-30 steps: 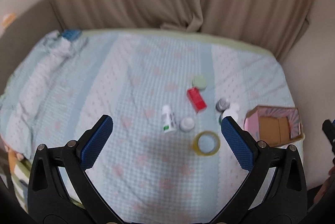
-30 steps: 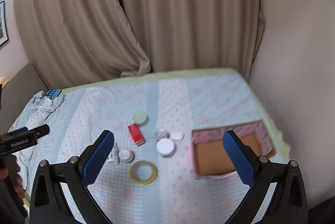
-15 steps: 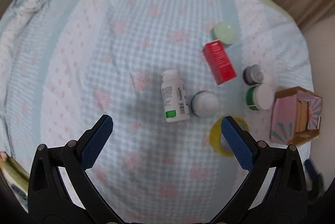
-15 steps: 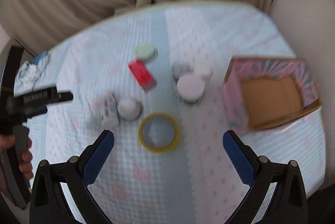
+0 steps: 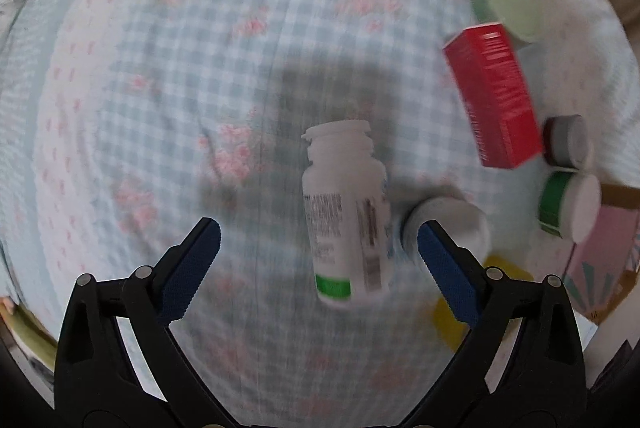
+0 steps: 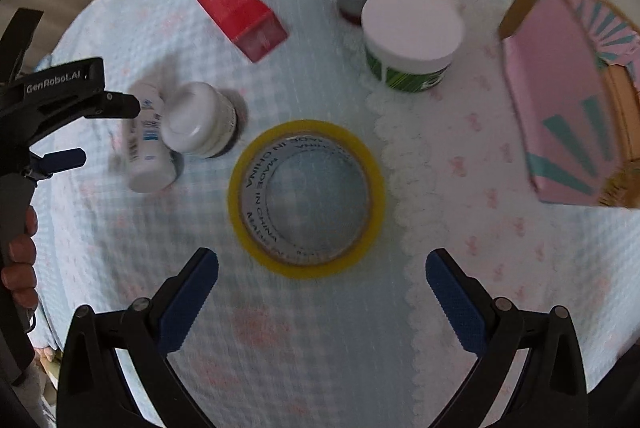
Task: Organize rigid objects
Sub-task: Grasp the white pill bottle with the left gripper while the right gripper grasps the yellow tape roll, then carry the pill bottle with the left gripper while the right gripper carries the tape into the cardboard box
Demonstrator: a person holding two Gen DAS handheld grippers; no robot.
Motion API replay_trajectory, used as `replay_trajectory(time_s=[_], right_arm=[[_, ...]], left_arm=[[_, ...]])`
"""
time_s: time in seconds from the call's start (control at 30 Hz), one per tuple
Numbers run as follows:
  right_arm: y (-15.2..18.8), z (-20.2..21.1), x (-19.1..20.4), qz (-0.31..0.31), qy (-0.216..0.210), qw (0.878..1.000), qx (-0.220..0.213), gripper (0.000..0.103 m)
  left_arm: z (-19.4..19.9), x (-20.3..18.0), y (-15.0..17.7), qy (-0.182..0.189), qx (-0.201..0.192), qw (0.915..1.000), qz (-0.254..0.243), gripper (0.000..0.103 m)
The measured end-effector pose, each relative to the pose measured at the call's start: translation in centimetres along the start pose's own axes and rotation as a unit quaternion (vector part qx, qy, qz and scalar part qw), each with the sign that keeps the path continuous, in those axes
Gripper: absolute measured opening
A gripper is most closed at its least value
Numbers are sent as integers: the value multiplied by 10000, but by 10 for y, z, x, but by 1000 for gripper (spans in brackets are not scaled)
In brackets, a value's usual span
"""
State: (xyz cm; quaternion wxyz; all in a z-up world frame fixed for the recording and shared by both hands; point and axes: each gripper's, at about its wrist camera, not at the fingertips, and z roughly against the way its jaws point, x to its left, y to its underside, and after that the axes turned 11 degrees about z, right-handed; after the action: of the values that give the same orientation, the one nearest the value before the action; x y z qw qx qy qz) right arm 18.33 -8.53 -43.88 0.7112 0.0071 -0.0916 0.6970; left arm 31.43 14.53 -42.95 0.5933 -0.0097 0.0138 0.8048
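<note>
Left wrist view: the left gripper (image 5: 318, 264) hangs over a checked bedspread (image 5: 180, 67) with its jaws spread wide and holding nothing. A white pill bottle (image 5: 346, 211) lies on its side in the gap between the blue pads (image 5: 448, 274), cap pointing away from the camera, not touched by either pad. Just right of it stands a small white-capped jar (image 5: 446, 222), partly hidden by the right pad. Further right are a red carton (image 5: 494, 95) lying flat, a pale green lidded tub (image 5: 506, 5) beyond it, a grey-lidded jar (image 5: 566, 141) and a green-banded tub with a white lid (image 5: 570, 205). The pink box (image 5: 600, 260) shows at the right edge; its contents cannot be seen from here. The frame is blurred. Right wrist view: the right gripper (image 6: 322, 302) is likewise spread wide and holding nothing. A roll of yellow tape (image 6: 306, 197) lies flat on the bedspread just ahead of the fingertips, centred between them and apart from both. The pink box (image 6: 560, 99) sits to the right, tilted; only a sliver of its brown cardboard interior shows, so its contents cannot be told. All lidded containers are closed. The left gripper (image 6: 72, 123) enters from the left edge, over the pill bottle (image 6: 146, 143).
</note>
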Motion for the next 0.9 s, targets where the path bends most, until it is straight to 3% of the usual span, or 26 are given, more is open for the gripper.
replay_trajectory(time_s=[0.13, 0.5, 0.53, 0.73, 0.9], right_arm=[[-9, -22, 2, -28, -16, 9998, 171, 103], [-29, -57, 16, 237, 279, 9972, 650, 103], [-30, -58, 17, 271, 319, 9968, 684, 97], [-33, -60, 19, 338, 413, 9954, 798, 96], [-41, -61, 26, 330, 399, 9954, 810, 96]], left_arm=[[-25, -5, -7, -110, 204, 9997, -78, 92], [-57, -26, -1, -42, 389, 9985, -385, 53], [-60, -30, -2, -33, 386, 9984, -423, 51], [-61, -38, -7, 33, 353, 9982, -491, 50], [-43, -19, -6, 115, 238, 9988, -424, 50]])
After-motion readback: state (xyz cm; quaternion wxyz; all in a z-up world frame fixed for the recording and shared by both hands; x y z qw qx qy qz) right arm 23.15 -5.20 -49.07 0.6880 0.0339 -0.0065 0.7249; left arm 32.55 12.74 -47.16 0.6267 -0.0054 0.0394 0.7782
